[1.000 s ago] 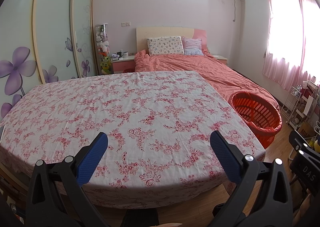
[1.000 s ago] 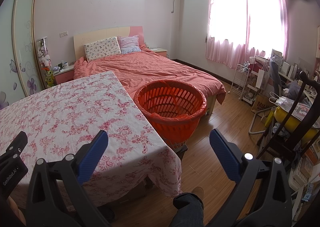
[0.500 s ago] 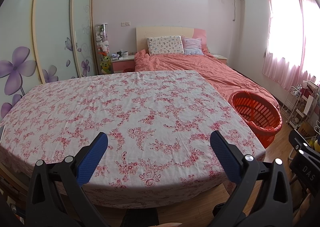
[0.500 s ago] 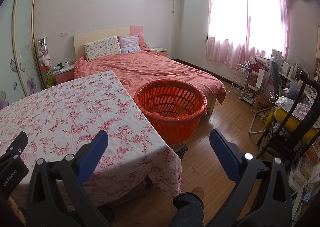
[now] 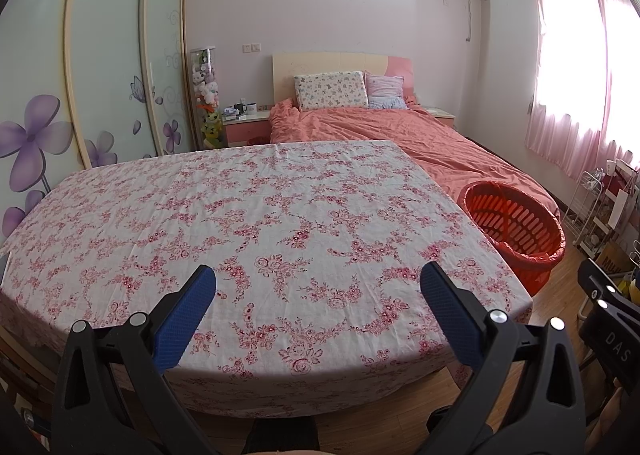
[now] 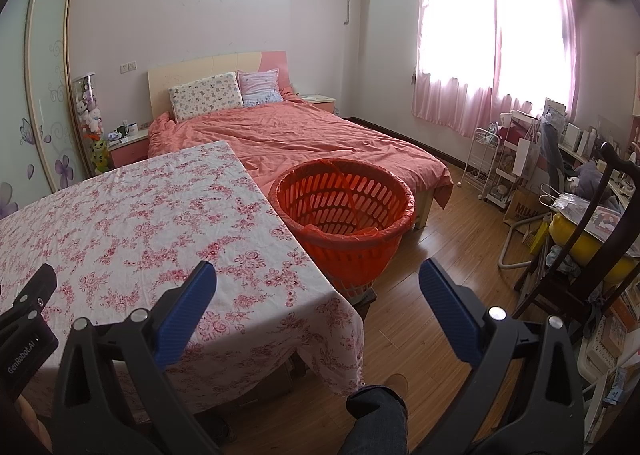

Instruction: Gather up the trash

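No trash in sight; both grippers spread wide and empty over the table.

Nothing that reads as trash shows on the floral tablecloth [image 5: 280, 223] in either view, so how it will handle is only a guess: household scraps are likely light and crushable, best pinched across the middle with the pads. The orange laundry-style basket [image 6: 344, 211], lined with a thin red bag (soft, easily snagged on a finger), stands on the wooden floor [image 6: 440, 295] just beside the table's right edge, with the bed [image 6: 320, 135] behind it. The left gripper [image 5: 318, 287] hangs over the table's near edge, jaws far apart and holding nothing; the right gripper [image 6: 318, 287] likewise, over the table's right corner, facing the basket.
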### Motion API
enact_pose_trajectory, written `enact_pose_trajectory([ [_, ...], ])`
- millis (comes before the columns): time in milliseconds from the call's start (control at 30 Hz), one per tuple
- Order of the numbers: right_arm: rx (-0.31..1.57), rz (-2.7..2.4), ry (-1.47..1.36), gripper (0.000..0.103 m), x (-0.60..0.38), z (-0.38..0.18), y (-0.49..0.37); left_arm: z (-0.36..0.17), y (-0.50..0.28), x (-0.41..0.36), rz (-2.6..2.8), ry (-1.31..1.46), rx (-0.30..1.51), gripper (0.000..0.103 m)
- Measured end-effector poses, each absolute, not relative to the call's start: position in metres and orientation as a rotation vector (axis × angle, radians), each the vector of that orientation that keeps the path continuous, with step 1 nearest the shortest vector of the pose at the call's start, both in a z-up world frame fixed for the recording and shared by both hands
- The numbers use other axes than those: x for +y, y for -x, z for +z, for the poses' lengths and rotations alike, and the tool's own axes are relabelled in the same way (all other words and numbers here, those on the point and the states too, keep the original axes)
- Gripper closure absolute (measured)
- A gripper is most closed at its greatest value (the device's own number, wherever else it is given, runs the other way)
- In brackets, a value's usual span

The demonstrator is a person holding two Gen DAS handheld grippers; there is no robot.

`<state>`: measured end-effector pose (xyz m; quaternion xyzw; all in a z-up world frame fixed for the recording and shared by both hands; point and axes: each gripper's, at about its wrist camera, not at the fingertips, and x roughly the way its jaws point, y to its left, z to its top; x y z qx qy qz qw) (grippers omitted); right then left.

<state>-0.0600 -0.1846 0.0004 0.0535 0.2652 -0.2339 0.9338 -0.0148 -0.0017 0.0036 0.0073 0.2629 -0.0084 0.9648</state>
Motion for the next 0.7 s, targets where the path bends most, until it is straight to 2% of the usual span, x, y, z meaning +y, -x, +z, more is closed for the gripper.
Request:
enact_pose_trajectory([
  [700,0.544,-0.479,-0.11,0.004,-0.1842,0.0005,0.0596,0.0022,0.0131,-0.0001,-0.02,-0.011,0.541,0.002],
])
